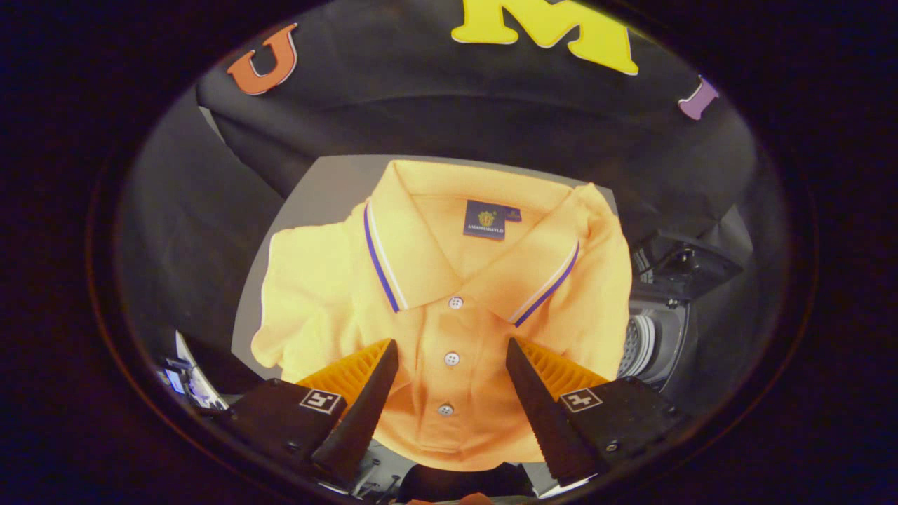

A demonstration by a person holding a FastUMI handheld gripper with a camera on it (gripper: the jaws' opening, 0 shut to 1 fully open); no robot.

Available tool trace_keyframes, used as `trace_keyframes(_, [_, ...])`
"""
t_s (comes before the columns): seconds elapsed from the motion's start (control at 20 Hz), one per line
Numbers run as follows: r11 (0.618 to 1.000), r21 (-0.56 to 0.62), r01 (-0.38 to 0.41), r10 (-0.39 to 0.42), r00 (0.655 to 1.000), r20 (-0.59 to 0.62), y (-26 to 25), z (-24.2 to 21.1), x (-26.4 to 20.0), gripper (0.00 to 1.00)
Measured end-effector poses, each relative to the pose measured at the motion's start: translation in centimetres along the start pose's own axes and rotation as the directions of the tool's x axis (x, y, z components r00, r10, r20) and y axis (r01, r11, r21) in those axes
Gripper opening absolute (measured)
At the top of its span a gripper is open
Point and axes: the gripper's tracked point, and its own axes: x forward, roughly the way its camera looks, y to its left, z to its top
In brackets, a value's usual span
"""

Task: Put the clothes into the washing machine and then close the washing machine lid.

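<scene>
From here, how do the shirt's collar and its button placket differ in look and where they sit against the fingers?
The collar carries blue and white stripes along its edges; the placket is plain, with a row of pale buttons. The collar spreads wide in two flaps; the placket runs as a narrow strip. The collar lies beyond the open gripper; the placket runs between its fingers, which do not press on it. Both belong to the same orange polo shirt lying flat on the grey surface.

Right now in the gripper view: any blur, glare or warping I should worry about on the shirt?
Gripper view: the orange polo shirt is sharp, its buttons and collar stripes crisp; no glare on it, lighting even; fisheye bends the grey table edges and squeezes the washing machine beside the shirt; the open gripper straddles the button placket, its fingers slightly soft up close.
</scene>
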Motion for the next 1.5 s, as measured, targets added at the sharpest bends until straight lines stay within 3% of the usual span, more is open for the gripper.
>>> trace_keyframes(0.15, [0.996, -0.083, 0.013, -0.014, 1.0, -0.009, 0.1, 0.1, 0.1, 0.97])
trace_keyframes(0.65, [0.992, -0.122, -0.011, 0.011, 1.0, -0.005, 0.2, 0.5, 0.3, 0.86])
trace_keyframes(0.9, [0.997, -0.08, -0.002, -0.001, 1.0, -0.03, -0.8, 0.9, 0.4, 0.61])
trace_keyframes(0.95, [0.998, -0.061, 0.0, -0.002, 1.0, -0.029, -0.9, 1.1, 0.2, 0.54])
trace_keyframes(1.0, [0.998, -0.058, -0.002, 0.001, 0.999, -0.033, -1.0, 1.1, 0.3, 0.38])
trace_keyframes(1.05, [0.998, -0.063, -0.011, 0.008, 0.999, -0.035, -1.2, 1.2, 0.4, 0.34])
trace_keyframes(1.5, [0.995, -0.021, -0.099, 0.098, 0.993, -0.058, -1.7, 1.4, 0.2, 0.16])
